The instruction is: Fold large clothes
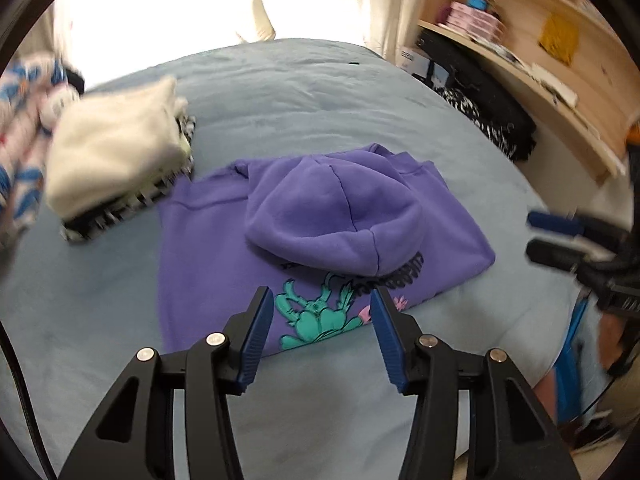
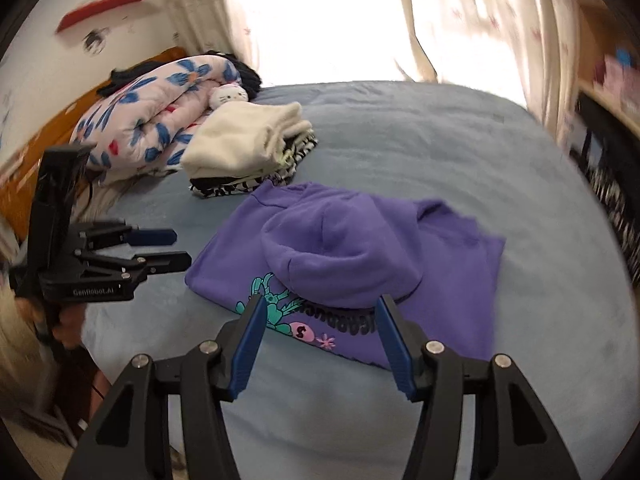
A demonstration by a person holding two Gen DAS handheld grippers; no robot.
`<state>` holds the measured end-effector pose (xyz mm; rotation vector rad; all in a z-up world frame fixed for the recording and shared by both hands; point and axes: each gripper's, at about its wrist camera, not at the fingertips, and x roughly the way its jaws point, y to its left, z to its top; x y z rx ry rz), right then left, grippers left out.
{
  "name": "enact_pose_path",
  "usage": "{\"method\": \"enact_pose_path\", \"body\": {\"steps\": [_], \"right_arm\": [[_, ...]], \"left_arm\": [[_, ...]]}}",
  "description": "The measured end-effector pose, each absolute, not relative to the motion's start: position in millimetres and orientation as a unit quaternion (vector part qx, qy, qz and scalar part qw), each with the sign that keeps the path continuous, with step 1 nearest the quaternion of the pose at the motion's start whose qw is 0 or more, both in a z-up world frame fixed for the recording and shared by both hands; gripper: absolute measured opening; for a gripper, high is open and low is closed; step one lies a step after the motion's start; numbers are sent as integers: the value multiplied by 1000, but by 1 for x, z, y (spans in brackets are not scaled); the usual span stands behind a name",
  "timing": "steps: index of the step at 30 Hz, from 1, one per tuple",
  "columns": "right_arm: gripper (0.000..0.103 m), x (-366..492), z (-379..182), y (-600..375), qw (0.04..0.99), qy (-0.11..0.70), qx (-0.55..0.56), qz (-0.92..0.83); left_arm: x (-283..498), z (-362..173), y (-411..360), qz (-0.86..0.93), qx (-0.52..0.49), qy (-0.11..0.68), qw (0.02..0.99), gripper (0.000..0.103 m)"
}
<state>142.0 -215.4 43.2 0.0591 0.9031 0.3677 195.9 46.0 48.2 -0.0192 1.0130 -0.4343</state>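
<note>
A purple hoodie point(image 1: 320, 236) lies folded on the blue bed point(image 1: 300, 100), its hood on top and a teal print on the near edge. It also shows in the right wrist view point(image 2: 360, 248). My left gripper point(image 1: 322, 300) is open and empty, just above the hoodie's near edge. It also shows from the side in the right wrist view point(image 2: 178, 248), left of the hoodie. My right gripper point(image 2: 320, 306) is open and empty over the hoodie's near edge. It also shows at the right edge of the left wrist view point(image 1: 536, 236).
A stack of folded clothes point(image 1: 116, 156), cream on top of black-and-white, lies left of the hoodie point(image 2: 248, 144). A flowered quilt point(image 2: 148, 120) with a plush cat point(image 2: 228, 96) lies behind. Wooden shelves point(image 1: 540, 64) and dark clothes point(image 1: 488, 108) stand at the right.
</note>
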Motion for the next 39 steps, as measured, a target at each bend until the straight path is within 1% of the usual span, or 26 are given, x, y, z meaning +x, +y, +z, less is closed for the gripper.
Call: {"method": "enact_pose_path", "body": {"steps": [6,12,13,15,16,17,20,25,26,27,28,29,30,33,36,37,39], "right_arm": [[57,183,-2,-238,856,477,125,156],[58,224,-39,-262,817,511,232,130],[60,228,-43,-265,811,514,248,128],[71,238,-51,-269,796,521,283,127],[72,244,-55,-269,787,525,297,127],[73,249,-59,-268,782,532,301,124],[73,262,-68,-258,768,556,294,122],[73,277,-93,-242,739,598,290,109],[73,278,-97,-241,734,603,293,110],[71,279,-100,-239,731,604,296,116],[63,280,-101,-237,734,601,294,122],[36,281,-99,-234,743,594,281,126],[22,281,-96,-232,749,589,271,137],[18,270,-69,-226,793,524,254,181],[18,248,-53,-225,832,453,234,220],[18,239,-60,-229,837,440,236,225],[18,230,-90,-232,828,460,238,213]], "left_arm": [[245,-5,59,-221,-138,519,814,49],[285,-47,65,-231,-226,530,784,49],[289,-52,65,-236,-235,531,780,49],[298,-59,61,-244,-249,533,771,49],[302,-63,58,-247,-252,535,767,50],[306,-67,55,-250,-254,538,764,50],[312,-77,46,-261,-256,547,753,57],[318,-90,30,-276,-257,561,737,58],[318,-90,27,-274,-252,559,741,56],[317,-88,25,-273,-245,553,748,41],[317,-87,23,-269,-237,548,755,30],[317,-83,21,-264,-228,544,763,16],[316,-78,20,-263,-225,537,770,11],[304,-53,19,-254,-193,494,809,9],[280,-31,15,-251,-148,445,847,9],[274,-32,13,-249,-141,440,851,9],[262,-48,6,-245,-125,449,850,9]]}}
